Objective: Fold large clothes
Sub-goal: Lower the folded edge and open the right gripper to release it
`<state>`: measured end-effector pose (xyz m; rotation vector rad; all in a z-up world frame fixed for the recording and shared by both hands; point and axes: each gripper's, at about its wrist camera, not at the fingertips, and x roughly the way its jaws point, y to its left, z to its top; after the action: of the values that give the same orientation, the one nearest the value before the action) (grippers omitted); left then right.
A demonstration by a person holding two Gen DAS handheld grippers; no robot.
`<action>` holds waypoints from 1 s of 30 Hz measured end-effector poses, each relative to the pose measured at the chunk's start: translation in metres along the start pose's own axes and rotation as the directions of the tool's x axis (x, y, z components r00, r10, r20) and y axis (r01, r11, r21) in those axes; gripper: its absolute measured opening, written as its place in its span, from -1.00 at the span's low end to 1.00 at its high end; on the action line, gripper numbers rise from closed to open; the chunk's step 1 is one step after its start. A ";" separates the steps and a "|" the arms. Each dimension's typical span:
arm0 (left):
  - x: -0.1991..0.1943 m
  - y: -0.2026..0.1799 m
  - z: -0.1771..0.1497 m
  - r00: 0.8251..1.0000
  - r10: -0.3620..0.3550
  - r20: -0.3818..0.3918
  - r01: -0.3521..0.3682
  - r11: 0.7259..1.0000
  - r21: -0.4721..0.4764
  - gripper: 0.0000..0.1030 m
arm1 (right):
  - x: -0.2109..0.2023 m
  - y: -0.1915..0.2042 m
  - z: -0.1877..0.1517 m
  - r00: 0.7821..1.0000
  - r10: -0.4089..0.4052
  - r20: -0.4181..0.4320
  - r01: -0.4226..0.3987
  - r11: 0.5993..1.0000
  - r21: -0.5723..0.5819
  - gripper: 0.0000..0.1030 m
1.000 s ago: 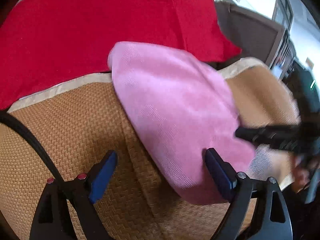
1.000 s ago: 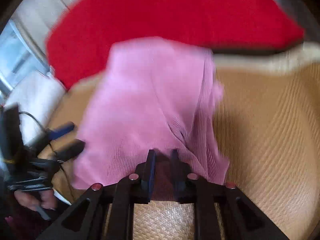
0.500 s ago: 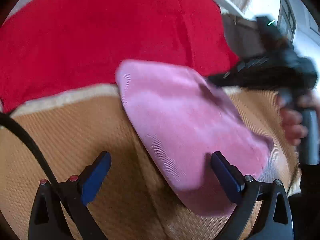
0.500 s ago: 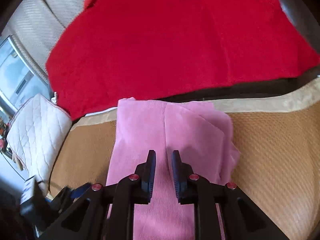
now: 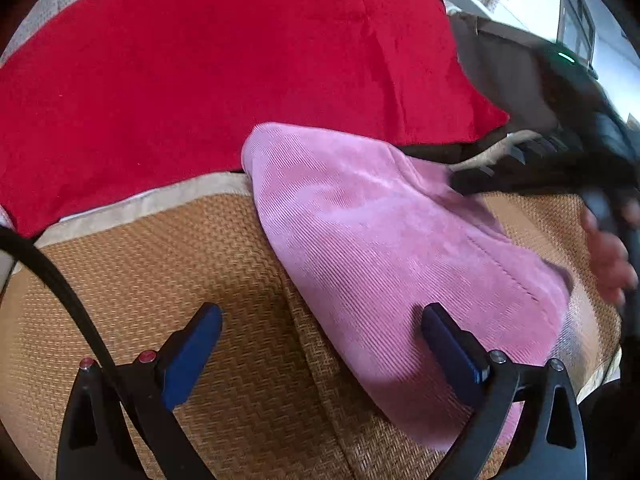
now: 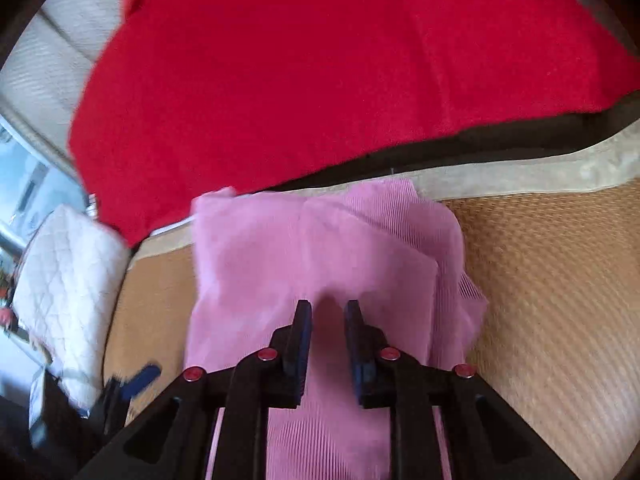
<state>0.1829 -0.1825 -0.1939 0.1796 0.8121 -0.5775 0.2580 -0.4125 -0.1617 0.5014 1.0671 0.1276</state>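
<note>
Pink ribbed knit, folded into a stack on the woven seat mat, far edge near the red blanket.

Pink garment [image 6: 312,248] lies on the tan woven mat [image 5: 168,264], layers stacked, a loose flap sticking out on its right side. Red blanket [image 5: 224,64] hangs just behind it. My right gripper [image 6: 326,320] sits over the near middle of the stack, fingers almost together; cannot tell if cloth is pinched between them. My left gripper [image 5: 320,332] is spread wide, holding nothing, right finger over the near-left edge of the garment. Fabric reads soft, light, floppy, not slippery, so layers will likely slide if dragged. I'd grab at a folded edge or corner, pinching all layers at once.
</note>
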 end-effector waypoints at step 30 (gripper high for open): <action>-0.003 -0.021 -0.011 0.987 0.156 0.037 -0.159 0.982 0.106 0.95 | -0.044 -0.021 -0.108 0.996 -0.063 0.055 0.065 0.998 -0.027 0.06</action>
<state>0.1627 -0.1945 -0.1978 0.3316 0.7316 -0.4738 0.1408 -0.4096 -0.1771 0.4417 1.0256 0.0725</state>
